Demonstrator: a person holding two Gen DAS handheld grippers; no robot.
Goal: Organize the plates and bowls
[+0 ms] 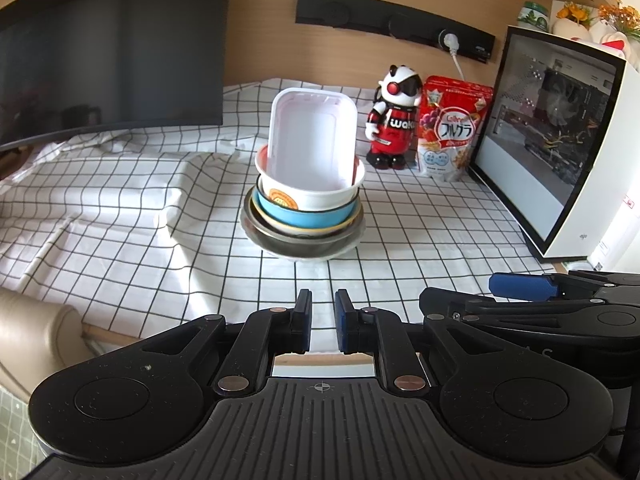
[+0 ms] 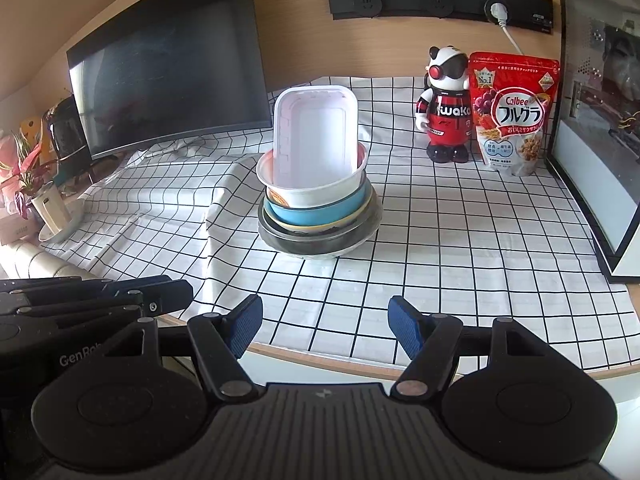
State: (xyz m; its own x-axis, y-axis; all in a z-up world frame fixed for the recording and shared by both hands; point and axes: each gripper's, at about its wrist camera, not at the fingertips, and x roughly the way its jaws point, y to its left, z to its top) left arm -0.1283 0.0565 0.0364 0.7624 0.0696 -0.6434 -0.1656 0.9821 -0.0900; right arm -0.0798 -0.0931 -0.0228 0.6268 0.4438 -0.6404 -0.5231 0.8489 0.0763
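One stack of dishes stands mid-table on the checked cloth [image 1: 400, 232]. A white rectangular tray [image 1: 312, 140] [image 2: 316, 136] leans upright in a white paper bowl [image 1: 316, 194] [image 2: 316, 196]. Below it sit a blue bowl [image 1: 304, 216] [image 2: 320, 216] and a wide metal bowl [image 1: 296, 242] [image 2: 316, 244]. My left gripper [image 1: 323, 300] hovers at the table's near edge, well short of the stack, shut with nothing between its pads. To its right, my right gripper [image 2: 325, 308] stands open and empty, equally far back. Each gripper shows in the other's view, right [image 1: 460, 292] and left [image 2: 180, 290].
A dark monitor [image 2: 172, 80] stands at the back left, with a potted plant [image 2: 36, 184] beside it. A red toy robot [image 2: 446, 108] and a cereal bag [image 2: 510, 112] stand at the back right. A glass-sided computer case [image 1: 560, 140] walls off the right side. The cloth is wrinkled on the left.
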